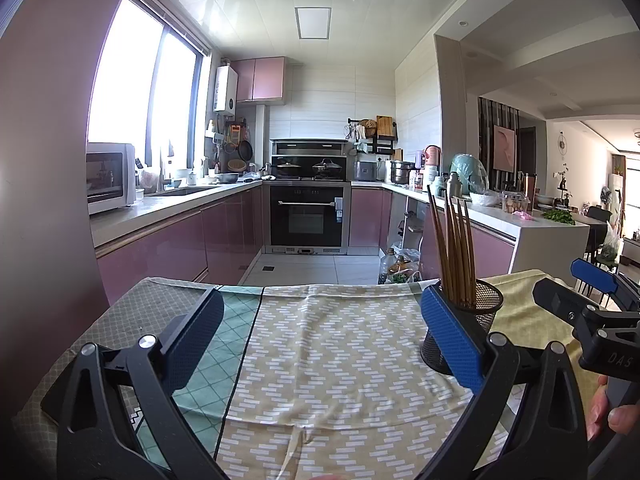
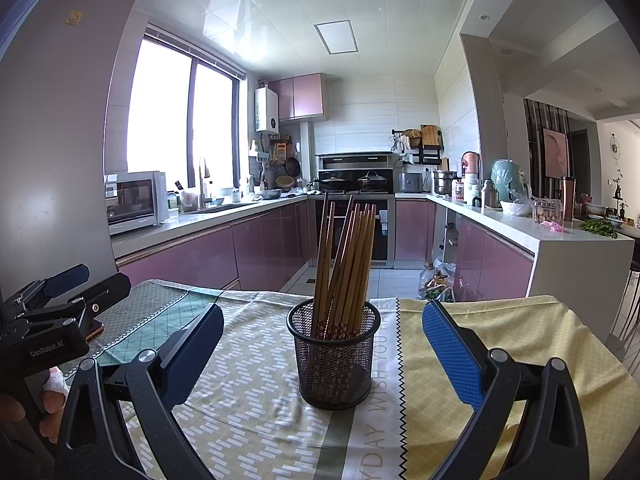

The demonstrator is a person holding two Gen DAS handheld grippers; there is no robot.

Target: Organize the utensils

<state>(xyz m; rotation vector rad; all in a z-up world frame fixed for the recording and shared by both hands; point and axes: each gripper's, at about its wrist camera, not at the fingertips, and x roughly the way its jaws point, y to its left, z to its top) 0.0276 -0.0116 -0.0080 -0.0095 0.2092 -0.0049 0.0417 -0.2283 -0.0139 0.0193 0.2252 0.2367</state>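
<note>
Black wire mesh forms the holder (image 2: 334, 354) that stands upright on the patterned tablecloth (image 2: 248, 364), with a bundle of wooden chopsticks (image 2: 344, 268) leaning inside it, tips up and fanned a little to the right. By the look of the table, the sorting is largely done: no loose utensil shows anywhere on the cloth.

The right gripper (image 2: 322, 350) is spread wide and empty, the holder sitting between its two blue pads without touching either. The left gripper (image 1: 320, 336) is likewise wide and holds nothing; it faces bare cloth, with the holder off to its right, just behind its right pad.

The main risk, as I judge it, is tipping. The holder is light and tall-loaded, so a pad brushing its rim or the leaning sticks could knock it over and scatter them. The cloth is loose and creased, so dragging a finger across it could pull the holder along.

Around it, the two grippers are near each other, each visible at the edge of the other's view, so a sideways sweep could make them collide. Beyond the far table edge lie the kitchen floor, the oven (image 1: 307, 214) and the pink cabinets (image 1: 168, 248), well apart and no obstacle.
</note>
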